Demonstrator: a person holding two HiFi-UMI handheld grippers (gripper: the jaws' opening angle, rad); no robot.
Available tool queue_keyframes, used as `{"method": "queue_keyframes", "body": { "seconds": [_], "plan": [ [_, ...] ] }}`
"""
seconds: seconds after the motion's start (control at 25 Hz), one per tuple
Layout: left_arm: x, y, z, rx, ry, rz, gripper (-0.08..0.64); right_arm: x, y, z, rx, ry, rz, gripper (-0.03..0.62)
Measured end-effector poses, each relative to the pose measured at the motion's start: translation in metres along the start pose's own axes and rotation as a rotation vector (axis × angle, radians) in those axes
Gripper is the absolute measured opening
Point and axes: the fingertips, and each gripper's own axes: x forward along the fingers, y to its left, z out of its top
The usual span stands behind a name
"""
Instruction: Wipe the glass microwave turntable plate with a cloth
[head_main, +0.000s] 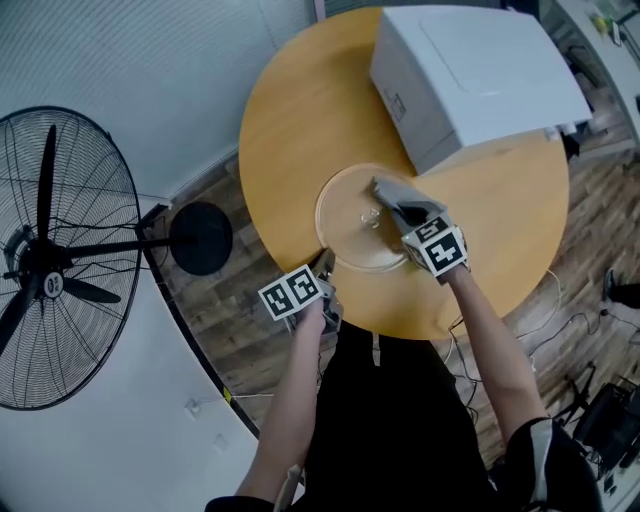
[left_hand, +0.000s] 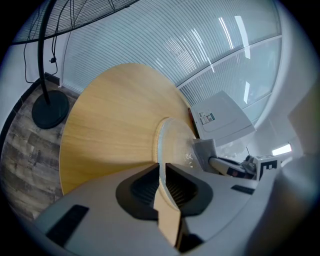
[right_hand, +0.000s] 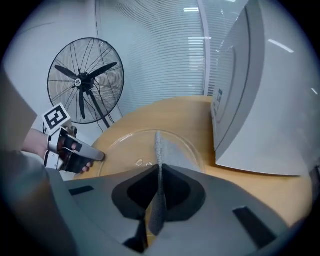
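The clear glass turntable plate lies flat on the round wooden table, near its front edge. My left gripper is shut on the plate's near-left rim. My right gripper is shut on a grey cloth, which drapes onto the plate's right half. In the right gripper view the cloth runs from between the jaws out over the plate, with the left gripper at the plate's left edge.
A white microwave stands on the table's far right, close to the plate. A black pedestal fan stands on the floor to the left, its round base beside the table. Cables lie on the wooden floor at right.
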Motion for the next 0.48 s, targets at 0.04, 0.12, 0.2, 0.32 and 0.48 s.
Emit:
{"method": "queue_keyframes", "body": {
  "seconds": [0.04,0.12,0.2,0.32,0.48],
  "plan": [
    [0.0,0.0,0.0,-0.001,0.0,-0.002,0.034,-0.01,0.0,0.002,0.012,-0.022,-0.017,0.018],
    [0.0,0.001,-0.001,-0.004,0.002,-0.006,0.037,-0.033,0.001,0.006,0.041,-0.075,-0.055,0.018],
    [0.0,0.001,-0.001,-0.003,-0.001,-0.006,0.04,-0.057,0.004,0.009,0.076,-0.13,-0.087,0.018],
    [0.001,0.001,0.0,0.011,-0.013,-0.002,0.043,-0.095,0.012,0.009,0.129,-0.195,-0.127,0.018],
    [-0.002,0.0,-0.001,0.04,-0.027,0.01,0.046,-0.136,0.032,-0.002,0.195,-0.259,-0.16,0.018]
  ]
}}
